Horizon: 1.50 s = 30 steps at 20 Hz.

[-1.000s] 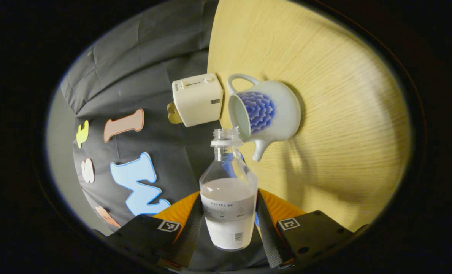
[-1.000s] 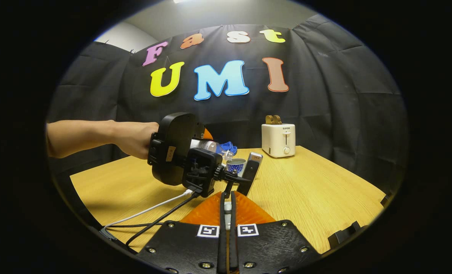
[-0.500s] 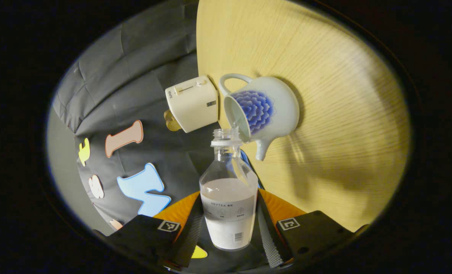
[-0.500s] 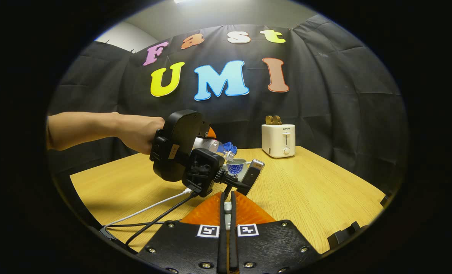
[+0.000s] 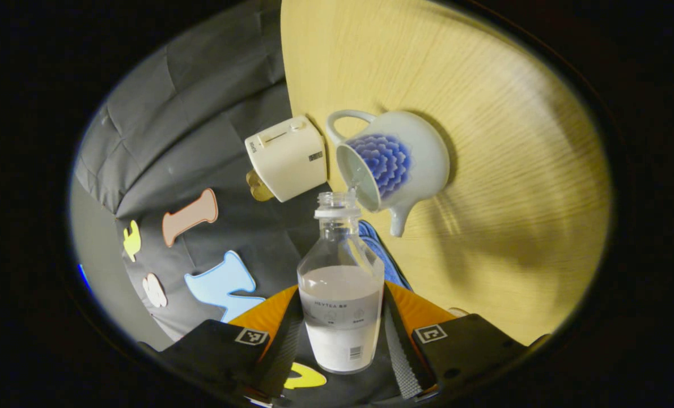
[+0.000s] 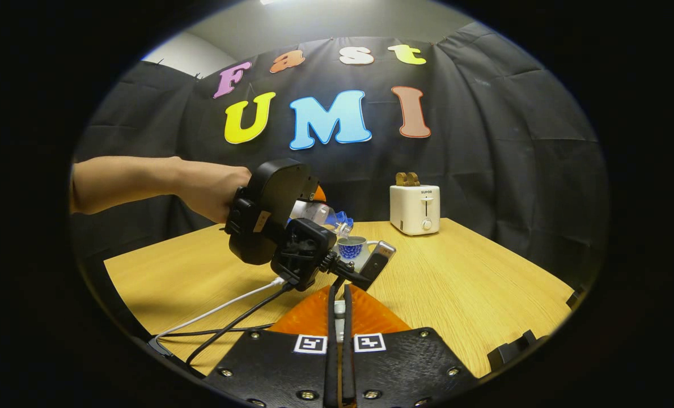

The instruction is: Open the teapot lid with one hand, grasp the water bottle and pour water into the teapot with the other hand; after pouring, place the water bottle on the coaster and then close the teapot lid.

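Right gripper view: teapot (image 6: 352, 247) mostly behind left gripper (image 6: 337, 222) (lid unclear).

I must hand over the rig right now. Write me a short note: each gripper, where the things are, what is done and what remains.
Left gripper: shut on the water bottle, tipped toward the teapot, bottle mouth at the open rim; a thin stream runs in. The bottle is uncapped and about half full.
Right gripper: fingers nearly together with something small and pale between them, probably the lid; I cannot confirm it.
Teapot stands on the wooden table, lid off, beside the toaster.
Done: lid off, bottle grasped, pouring under way.
Left: finish pouring, set the bottle on the coaster, close the lid.
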### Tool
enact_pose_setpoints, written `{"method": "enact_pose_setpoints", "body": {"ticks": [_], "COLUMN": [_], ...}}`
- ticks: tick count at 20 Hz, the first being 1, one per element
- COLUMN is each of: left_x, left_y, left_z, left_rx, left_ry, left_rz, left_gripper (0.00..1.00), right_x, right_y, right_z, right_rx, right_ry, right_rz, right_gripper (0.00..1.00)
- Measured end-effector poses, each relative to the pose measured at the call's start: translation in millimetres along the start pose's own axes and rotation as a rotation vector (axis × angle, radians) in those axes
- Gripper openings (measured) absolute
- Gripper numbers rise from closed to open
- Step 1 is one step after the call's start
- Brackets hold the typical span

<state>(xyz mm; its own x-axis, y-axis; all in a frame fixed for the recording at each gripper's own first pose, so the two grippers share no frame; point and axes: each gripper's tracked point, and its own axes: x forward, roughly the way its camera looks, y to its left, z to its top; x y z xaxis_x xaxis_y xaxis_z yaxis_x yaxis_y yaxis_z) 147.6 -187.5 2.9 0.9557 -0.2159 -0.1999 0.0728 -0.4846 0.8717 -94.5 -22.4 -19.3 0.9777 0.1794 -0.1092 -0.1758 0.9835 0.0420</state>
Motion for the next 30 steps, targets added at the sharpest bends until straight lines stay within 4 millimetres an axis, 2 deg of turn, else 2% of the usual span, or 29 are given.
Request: {"method": "enact_pose_setpoints", "body": {"ticks": [24, 30], "left_x": [-2.0, -1.5], "left_y": [16.2, 11.8], "left_z": [4.8, 5.3], "left_rx": [0.085, -0.041], "left_ry": [-0.003, -0.047], "left_rz": [0.054, 0.047], "left_gripper": [0.84, 0.84], "right_x": [-1.5, -2.7], "right_y": [-3.6, -0.8], "right_z": [1.8, 11.6], "right_rx": [-0.002, 0.013], "right_ry": [-0.003, -0.045], "right_rz": [-0.009, 0.004], "right_gripper": [0.03, 0.03]}}
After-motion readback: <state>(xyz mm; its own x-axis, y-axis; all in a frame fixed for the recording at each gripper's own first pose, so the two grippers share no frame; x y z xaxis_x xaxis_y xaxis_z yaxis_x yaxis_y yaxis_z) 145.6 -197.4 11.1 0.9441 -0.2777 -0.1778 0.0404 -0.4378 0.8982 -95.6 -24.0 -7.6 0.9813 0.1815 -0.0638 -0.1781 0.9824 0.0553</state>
